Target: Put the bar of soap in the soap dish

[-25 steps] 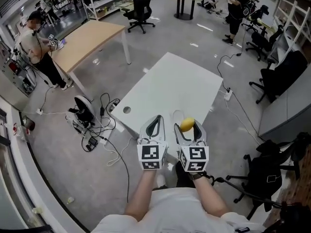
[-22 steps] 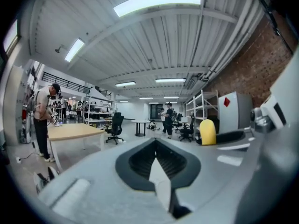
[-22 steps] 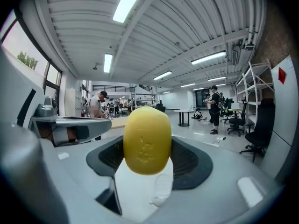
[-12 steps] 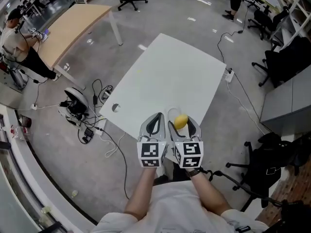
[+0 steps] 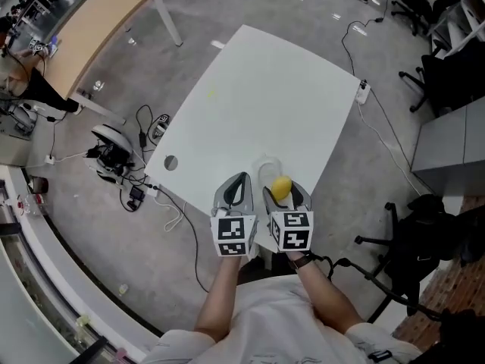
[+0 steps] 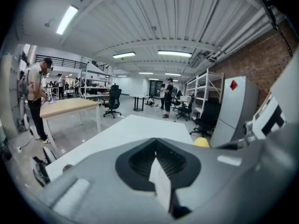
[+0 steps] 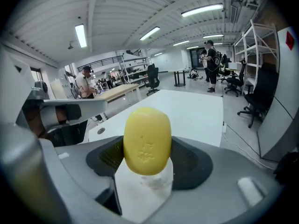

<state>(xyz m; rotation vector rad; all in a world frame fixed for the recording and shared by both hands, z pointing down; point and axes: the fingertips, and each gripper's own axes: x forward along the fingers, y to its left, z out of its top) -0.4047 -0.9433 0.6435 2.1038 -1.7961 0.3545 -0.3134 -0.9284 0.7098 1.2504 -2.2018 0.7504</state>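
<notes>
An oval yellow bar of soap (image 5: 281,188) sits clamped between the jaws of my right gripper (image 5: 284,189), above the near edge of the white table (image 5: 265,89). The right gripper view shows the soap (image 7: 147,141) upright between the pads. A small clear soap dish (image 5: 265,167) rests on the table just beyond and left of the soap. My left gripper (image 5: 238,182) hovers beside the right one with nothing in it, its fingertips together. In the left gripper view the soap (image 6: 202,142) peeks out at the right.
A round cable hole (image 5: 170,162) is in the table's near left corner. Cables and a device (image 5: 114,146) lie on the floor to the left. A wooden table (image 5: 91,29) stands at the far left, and black office chairs (image 5: 424,241) at the right.
The head view has tipped further down, so the table fills more of the frame. Both grippers stay side by side at the near edge, with the soap still held.
</notes>
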